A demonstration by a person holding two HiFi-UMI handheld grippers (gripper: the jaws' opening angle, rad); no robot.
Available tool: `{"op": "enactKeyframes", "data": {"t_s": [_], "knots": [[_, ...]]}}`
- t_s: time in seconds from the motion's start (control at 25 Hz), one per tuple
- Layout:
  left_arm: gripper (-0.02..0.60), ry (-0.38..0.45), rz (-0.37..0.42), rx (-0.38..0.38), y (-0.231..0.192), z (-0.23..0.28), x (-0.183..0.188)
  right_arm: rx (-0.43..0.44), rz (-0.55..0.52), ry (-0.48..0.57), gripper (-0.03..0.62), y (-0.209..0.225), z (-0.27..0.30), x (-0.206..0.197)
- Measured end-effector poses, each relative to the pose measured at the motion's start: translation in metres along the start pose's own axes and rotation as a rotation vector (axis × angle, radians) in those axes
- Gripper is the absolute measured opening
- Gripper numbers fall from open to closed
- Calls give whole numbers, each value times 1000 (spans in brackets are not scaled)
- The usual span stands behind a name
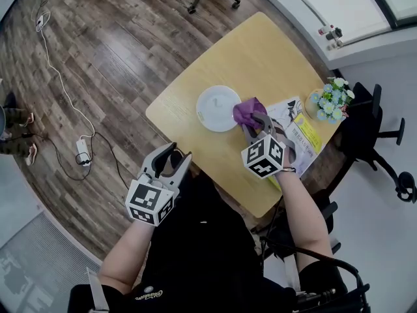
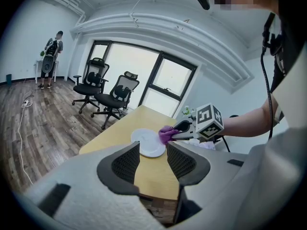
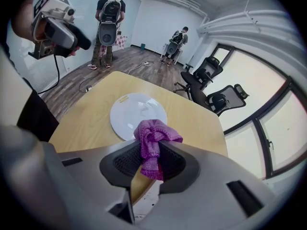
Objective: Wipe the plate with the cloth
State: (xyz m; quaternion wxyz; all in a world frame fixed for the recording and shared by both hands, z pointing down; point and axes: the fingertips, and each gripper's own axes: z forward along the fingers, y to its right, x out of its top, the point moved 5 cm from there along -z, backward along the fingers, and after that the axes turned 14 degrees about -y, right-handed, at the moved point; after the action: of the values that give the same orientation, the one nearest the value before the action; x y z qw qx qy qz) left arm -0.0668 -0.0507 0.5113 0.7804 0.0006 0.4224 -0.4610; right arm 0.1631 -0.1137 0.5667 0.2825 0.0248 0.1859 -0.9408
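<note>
Right gripper has its jaws clamped on a bunched purple knit cloth - the wad sticks out past the jaw tips, loose waffle-like weave, soft and crumpled, one tail hanging down between the pads. The cloth is at the right rim of the round white glossy plate; whether it is actually pressing on the plate surface I can't tell from any view. The plate lies flat in the near-left part of the pale yellow wooden desk with rounded corners, well inside the edges; it is shallow and smooth, with ceiling light reflected in it. Left gripper has its jaws moderately apart with nothing between them, and it is held off the desk's near edge, well apart from the plate. Step, as I judge it: cloth grasped and brought to the plate, wiping at its start or just about to begin. The next move probably calls for lowering the wad onto the plate face and sweeping across it with light pressure - a glazed plate on a smooth top may slide, since nothing is steadying it. A small pot of white and blue flowers and some printed sheets are by the desk's right corner, clear of the plate.
</note>
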Motion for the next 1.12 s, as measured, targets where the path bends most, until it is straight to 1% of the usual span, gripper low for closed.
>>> {"op": "enactKeyframes", "data": {"t_s": [0.24, 0.36, 0.44, 0.6, 0.72, 0.96, 1.12], "knots": [[179, 3, 13, 2, 2, -2, 6, 32, -68, 13, 89, -36, -16, 1], [178, 12, 23, 0, 5, -4, 11, 54, -65, 31, 89, -49, -22, 2], [178, 17, 29, -1, 6, -6, 14, 71, -21, 52, 89, -52, -27, 4], [178, 29, 44, 5, 9, -13, 24, 115, 112, 110, 89, -48, -42, 6], [178, 50, 58, 10, 12, -22, 37, 130, 200, 161, 89, -44, -58, 10], [179, 131, 110, 32, 19, -46, 71, 158, 377, 296, 89, -34, -103, 16], [179, 204, 155, 41, 27, -63, 95, 126, 473, 425, 89, -17, -142, 21]]}}
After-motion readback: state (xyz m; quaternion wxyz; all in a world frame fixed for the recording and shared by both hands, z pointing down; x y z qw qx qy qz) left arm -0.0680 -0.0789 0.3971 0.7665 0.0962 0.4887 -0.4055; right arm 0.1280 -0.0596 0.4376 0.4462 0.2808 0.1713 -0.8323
